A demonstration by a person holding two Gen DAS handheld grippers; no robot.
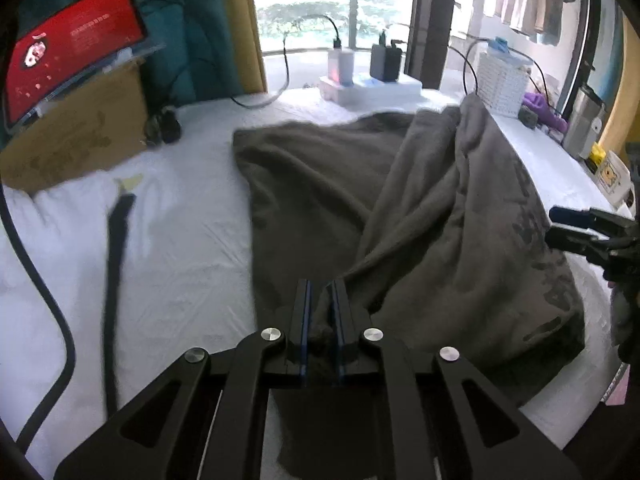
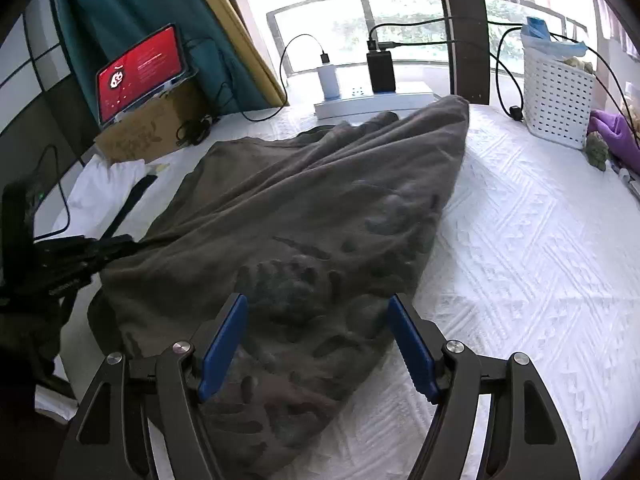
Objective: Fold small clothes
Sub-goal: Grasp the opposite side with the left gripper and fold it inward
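My left gripper [image 1: 320,304] pinches the grey T-shirt's [image 1: 440,208] hem, so I bring my wide-open, empty right gripper [image 2: 316,320] onto its 3 o'clock edge.

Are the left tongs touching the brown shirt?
Touching. The left wrist view shows the left tongs pinched shut on a fold of the brown shirt.

Soft cloth on a textured bedspread, hard plastic and metal around it

The grey-brown garment [image 2: 320,208] is matt, fleecy cloth with a darker print; the white bedspread [image 2: 520,260] is woven in raised diamonds. At 11 o'clock, a rough cardboard box [image 2: 148,128] bears a glossy tablet screen [image 2: 140,68]; at 1 o'clock, a perforated plastic basket [image 2: 556,96]. The right gripper [image 2: 316,340] has matt black arms, blue ribbed pads, shiny metal pins.
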